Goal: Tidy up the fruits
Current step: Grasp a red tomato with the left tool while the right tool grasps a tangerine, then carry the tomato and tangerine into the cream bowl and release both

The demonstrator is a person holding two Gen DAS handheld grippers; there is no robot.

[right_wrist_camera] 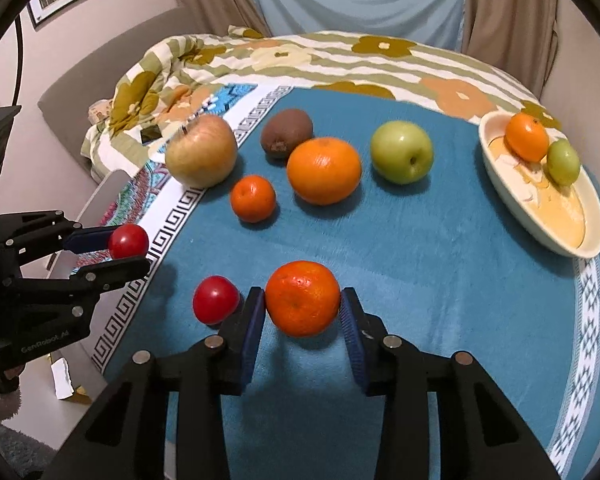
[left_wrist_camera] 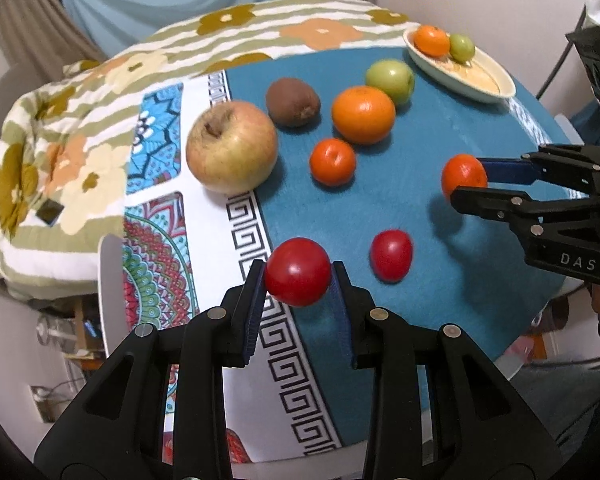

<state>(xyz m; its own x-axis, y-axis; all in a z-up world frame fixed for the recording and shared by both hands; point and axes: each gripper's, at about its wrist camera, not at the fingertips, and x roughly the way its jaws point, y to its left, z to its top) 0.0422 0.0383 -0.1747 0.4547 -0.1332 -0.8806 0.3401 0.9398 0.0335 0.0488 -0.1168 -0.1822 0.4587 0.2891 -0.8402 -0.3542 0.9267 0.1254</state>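
My left gripper point(left_wrist_camera: 298, 276) is shut on a red tomato point(left_wrist_camera: 297, 271), held over the near left part of the round table; it also shows in the right wrist view point(right_wrist_camera: 129, 241). My right gripper point(right_wrist_camera: 303, 304) is shut on a mandarin point(right_wrist_camera: 302, 298), held above the blue cloth; in the left wrist view the mandarin point(left_wrist_camera: 463, 175) sits between its fingers. A second red tomato point(right_wrist_camera: 215, 299) lies on the cloth between the two grippers. A cream oval dish point(right_wrist_camera: 580, 232) at the far right holds a mandarin point(right_wrist_camera: 526, 136) and a small green fruit point(right_wrist_camera: 563, 161).
On the blue cloth point(right_wrist_camera: 420, 248) lie a yellow-red apple point(right_wrist_camera: 201, 150), a kiwi point(right_wrist_camera: 286, 132), a large orange point(right_wrist_camera: 324, 170), a small mandarin point(right_wrist_camera: 253, 198) and a green apple point(right_wrist_camera: 402, 151). A floral blanket point(right_wrist_camera: 300, 56) lies behind the table. The table edge runs along the left.
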